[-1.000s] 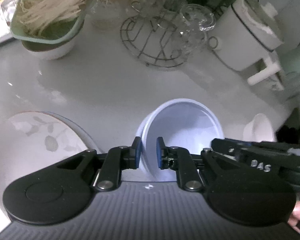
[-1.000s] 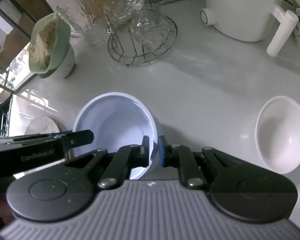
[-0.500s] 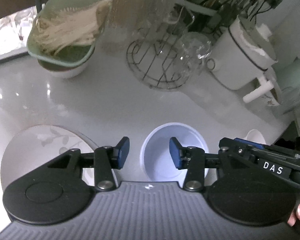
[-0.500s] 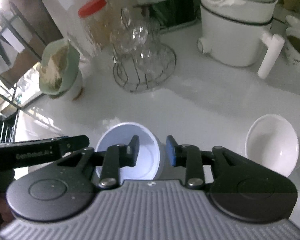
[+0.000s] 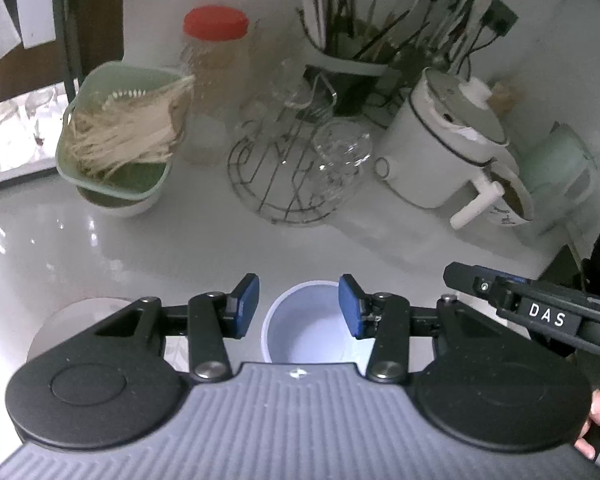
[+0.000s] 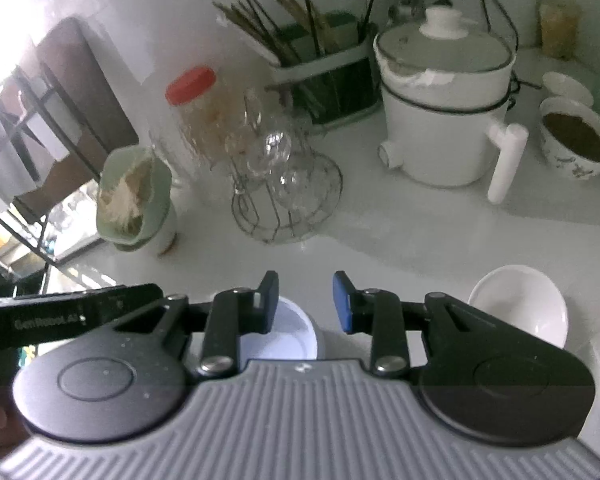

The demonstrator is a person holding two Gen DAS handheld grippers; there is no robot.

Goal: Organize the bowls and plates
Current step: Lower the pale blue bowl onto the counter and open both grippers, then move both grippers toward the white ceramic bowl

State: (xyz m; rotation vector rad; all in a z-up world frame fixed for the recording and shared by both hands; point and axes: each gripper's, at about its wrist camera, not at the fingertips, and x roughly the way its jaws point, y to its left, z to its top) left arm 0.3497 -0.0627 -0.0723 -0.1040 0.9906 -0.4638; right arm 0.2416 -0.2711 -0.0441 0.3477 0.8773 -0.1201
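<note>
A pale blue bowl (image 5: 300, 324) stands upright on the white counter (image 5: 180, 248), just below and between the blue pads of my left gripper (image 5: 298, 292), which is open and clear of it. My right gripper (image 6: 305, 292) is also open, and the blue bowl (image 6: 288, 340) shows under its left finger. A white plate with a leaf pattern (image 5: 72, 320) lies to the left, partly hidden by the left gripper's body. To the right, an empty white bowl (image 6: 524, 308) rests on the counter. Each gripper's body shows at the edge of the other's view.
At the back stand a green colander of pale strands (image 5: 120, 148) on a white bowl, a red-lidded jar (image 5: 214, 64), a wire rack with glass cups (image 5: 300, 176), a utensil holder (image 6: 324, 64), a white lidded pot with a handle (image 6: 440, 120), and a bowl of brown contents (image 6: 576, 140).
Both grippers were shut on the blue bowl's rim, then opened and rose away from it. The bowl, tilted before, now sits upright on the counter and looks smaller.
</note>
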